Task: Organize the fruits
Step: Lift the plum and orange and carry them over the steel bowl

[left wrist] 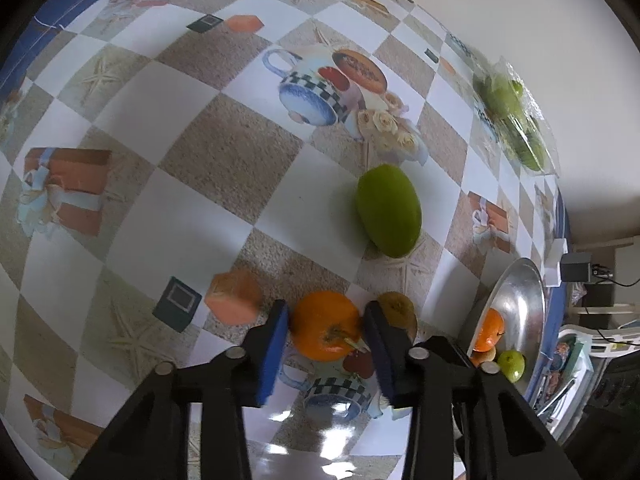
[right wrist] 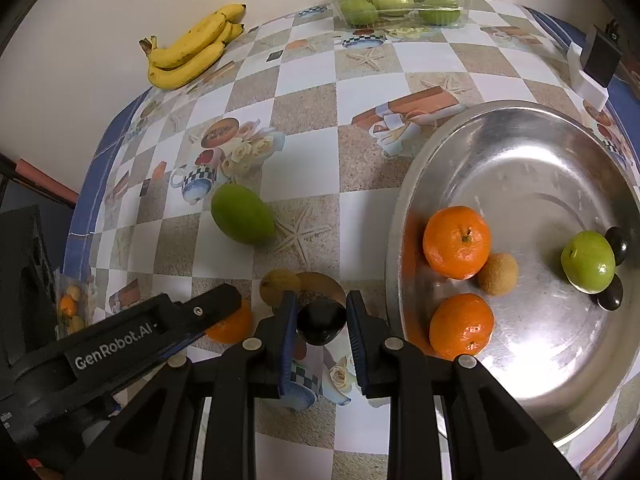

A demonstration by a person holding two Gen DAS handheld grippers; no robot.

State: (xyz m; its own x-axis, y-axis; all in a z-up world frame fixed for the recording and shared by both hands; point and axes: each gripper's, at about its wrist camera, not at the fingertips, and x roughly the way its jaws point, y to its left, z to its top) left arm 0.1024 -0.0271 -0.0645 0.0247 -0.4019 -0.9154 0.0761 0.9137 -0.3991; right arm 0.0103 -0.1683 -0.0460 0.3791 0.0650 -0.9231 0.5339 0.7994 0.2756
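The left gripper [left wrist: 326, 330] has its blue pads set on both sides of an orange [left wrist: 325, 325] on the checked tablecloth [left wrist: 224, 184], with a kiwi [left wrist: 397, 309] just at 3 o'clock of it. The right gripper [right wrist: 320, 320] brackets a dark fruit [right wrist: 321, 320], pads close against it. Farther off, the metal tray [right wrist: 560, 152] at 2 o'clock holds more fruit; a green mango [right wrist: 242, 214] lies at 11 o'clock, bananas [right wrist: 192, 50] beyond.

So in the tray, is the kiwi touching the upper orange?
Touching. The right wrist view shows the kiwi pressed against the lower right edge of the upper orange in the metal tray, with no gap between their outlines.
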